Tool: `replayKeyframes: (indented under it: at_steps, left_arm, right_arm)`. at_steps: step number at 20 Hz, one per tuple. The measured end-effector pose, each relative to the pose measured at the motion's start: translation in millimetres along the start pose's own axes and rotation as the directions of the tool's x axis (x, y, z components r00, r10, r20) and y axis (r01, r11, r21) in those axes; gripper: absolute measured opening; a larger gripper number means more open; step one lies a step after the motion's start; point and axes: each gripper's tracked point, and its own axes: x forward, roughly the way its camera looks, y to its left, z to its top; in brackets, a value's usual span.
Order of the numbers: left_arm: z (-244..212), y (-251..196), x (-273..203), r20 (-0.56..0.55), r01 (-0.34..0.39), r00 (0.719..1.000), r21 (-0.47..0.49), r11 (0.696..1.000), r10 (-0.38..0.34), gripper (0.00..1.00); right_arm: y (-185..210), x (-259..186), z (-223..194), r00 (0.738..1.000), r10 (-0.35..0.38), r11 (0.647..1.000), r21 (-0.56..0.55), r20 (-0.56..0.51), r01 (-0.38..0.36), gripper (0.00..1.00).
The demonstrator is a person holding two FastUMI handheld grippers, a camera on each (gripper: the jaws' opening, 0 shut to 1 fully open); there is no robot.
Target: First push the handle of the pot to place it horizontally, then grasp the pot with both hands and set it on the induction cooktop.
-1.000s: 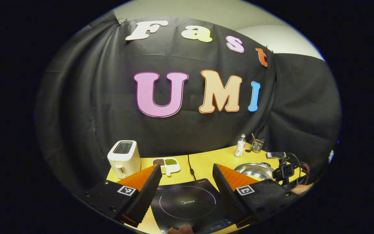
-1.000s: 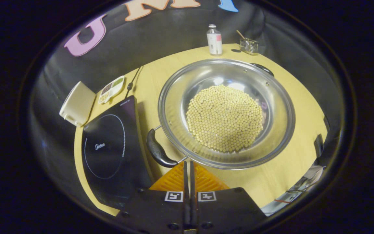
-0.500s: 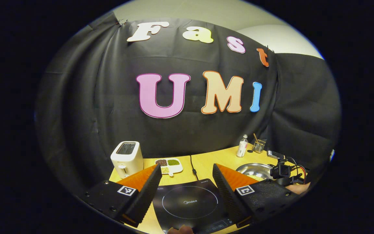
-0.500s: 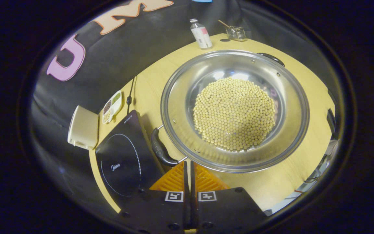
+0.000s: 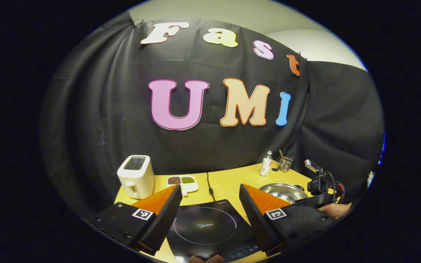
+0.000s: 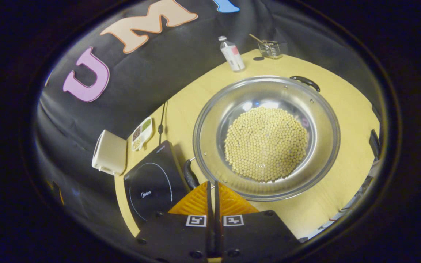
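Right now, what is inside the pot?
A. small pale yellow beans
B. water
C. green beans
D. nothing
A: in the right gripper view the pot holds a heap of small pale yellow beans on its bottom.

I see a yellow wooden table (image 6: 342,109) carrying everything. On it, in the right gripper view, the steel pot (image 6: 316,109) of beans sits at centre. The black cooktop (image 6: 152,182) lies at its eight o'clock, with the white toaster (image 6: 110,157) and a small divided dish (image 6: 141,128) beyond. A bottle (image 6: 232,54) and wire holder (image 6: 270,49) stand at twelve.
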Motion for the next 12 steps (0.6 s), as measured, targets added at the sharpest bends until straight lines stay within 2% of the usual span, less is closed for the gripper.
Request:
replayKeyframes:
  at_steps: [3, 6, 8, 9, 10, 11, 12]
  left_arm:
    - [-6.2, -20.2, 4.5, -0.022, 0.044, 0.999, -0.023, 0.999, -0.044, 0.95]
    - [-18.9, -44.4, 11.7, -0.069, 0.078, 0.994, -0.062, 0.995, -0.082, 0.95]
    - [-30.8, -56.9, 18.3, -0.112, 0.074, 0.99, -0.099, 0.992, -0.085, 0.95]
    - [-37.6, -64.8, 22.4, -0.136, 0.07, 0.987, -0.119, 0.99, -0.086, 0.95]
    - [-45.0, -72.1, 26.7, -0.16, 0.062, 0.984, -0.136, 0.989, -0.083, 0.95]
    - [-51.5, -78.3, 31.4, -0.184, 0.042, 0.98, -0.145, 0.988, -0.069, 0.95]
    - [-55.6, -82.4, 35.7, -0.2, 0.014, 0.979, -0.144, 0.989, -0.043, 0.94]
  right_arm:
    - [-21.0, -12.7, 20.9, 0.999, -0.018, 0.998, -0.051, 0.051, 0.021, 0.02]
    - [-48.2, -20.4, 47.2, 0.993, -0.056, 0.991, -0.115, 0.107, 0.068, 0.0]
    - [-65.3, -19.2, 61.2, 0.991, -0.064, 0.986, -0.148, 0.12, 0.081, 0.05]
    - [-73.7, -17.1, 69.6, 0.99, -0.063, 0.982, -0.169, 0.129, 0.084, 0.21]
    - [-77.9, -16.6, 76.9, 0.991, -0.044, 0.98, -0.186, 0.13, 0.068, 0.22]
    - [-81.9, -16.0, 84.1, 0.992, -0.031, 0.977, -0.207, 0.122, 0.056, 0.05]
    - [-87.8, -14.5, 94.1, 0.991, -0.018, 0.97, -0.236, 0.129, 0.049, 0.24]
